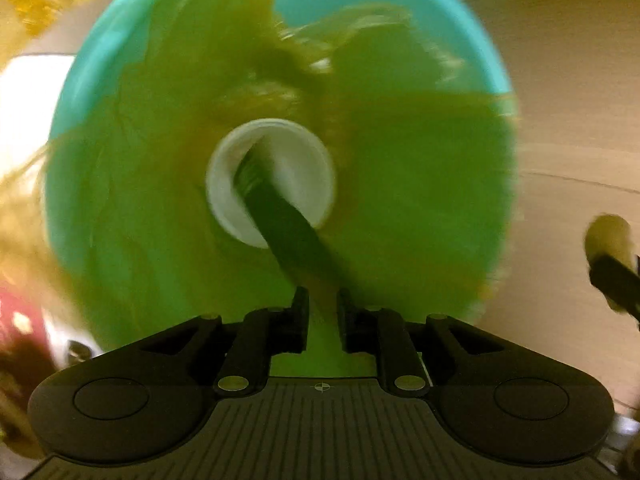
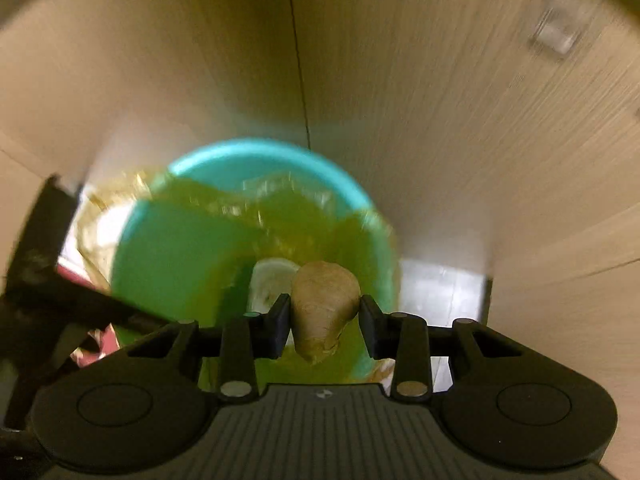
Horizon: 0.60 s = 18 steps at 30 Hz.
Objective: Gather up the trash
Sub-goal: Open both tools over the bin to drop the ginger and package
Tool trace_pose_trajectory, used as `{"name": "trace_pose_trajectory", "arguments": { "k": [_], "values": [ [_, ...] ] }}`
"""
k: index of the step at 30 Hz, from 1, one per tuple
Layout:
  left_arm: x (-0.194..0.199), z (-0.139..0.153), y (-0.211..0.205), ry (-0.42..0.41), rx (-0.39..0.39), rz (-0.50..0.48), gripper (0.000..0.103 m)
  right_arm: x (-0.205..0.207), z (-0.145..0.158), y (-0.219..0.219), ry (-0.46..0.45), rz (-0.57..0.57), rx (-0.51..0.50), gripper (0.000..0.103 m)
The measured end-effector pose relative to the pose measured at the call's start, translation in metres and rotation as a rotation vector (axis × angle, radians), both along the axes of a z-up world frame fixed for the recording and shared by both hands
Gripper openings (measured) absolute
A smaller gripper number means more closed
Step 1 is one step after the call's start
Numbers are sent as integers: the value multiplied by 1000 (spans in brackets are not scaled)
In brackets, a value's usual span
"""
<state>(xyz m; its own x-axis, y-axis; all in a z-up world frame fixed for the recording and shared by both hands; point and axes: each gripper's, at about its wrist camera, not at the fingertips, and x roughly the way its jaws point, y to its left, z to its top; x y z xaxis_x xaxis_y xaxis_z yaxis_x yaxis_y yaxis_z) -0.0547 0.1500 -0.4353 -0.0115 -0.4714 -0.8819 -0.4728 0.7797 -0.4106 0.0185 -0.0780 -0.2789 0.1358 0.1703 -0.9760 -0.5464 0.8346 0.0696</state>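
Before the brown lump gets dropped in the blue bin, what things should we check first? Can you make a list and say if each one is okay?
1. Right gripper holding the brown lump: ok, the lump sits between its fingers.
2. Lump above the teal bin: ok in the right wrist view, the bin opening lies straight behind it.
3. Yellow bag liner open: ok, but crumpled over the rim.
4. Left gripper holding something: ok, its fingers are shut on a thin dark strip that reaches into the white cup.
5. Cup inside the bin: ok.
6. The two grippers apart: cannot tell, the pictures are blurred.
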Motion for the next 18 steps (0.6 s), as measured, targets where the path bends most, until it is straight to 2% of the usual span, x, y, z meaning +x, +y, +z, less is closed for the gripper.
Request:
{"name": "trace_pose_trajectory", "arguments": {
  "k": [2, 6, 9, 12, 15, 18],
  "values": [
    [3, 0, 3, -19, 16, -3, 17, 0, -19, 5, 33, 16, -16, 36],
    [-14, 33, 25, -121, 20, 62, 17, -5, -60, 24, 87, 74, -29, 36],
    [-30, 59, 41, -166, 43, 119, 17, -8, -92, 35, 155, 94, 33, 36],
    [-41, 75, 55, -201, 60, 160, 17, -7, -114, 47, 239, 83, 48, 37],
    [-46, 91, 64, -228, 86, 172, 17, -8, -107, 52, 218, 91, 43, 40],
    [-49, 125, 66, -291, 127, 160, 17, -6, -75, 49, 171, 98, 55, 40]
  ]
}}
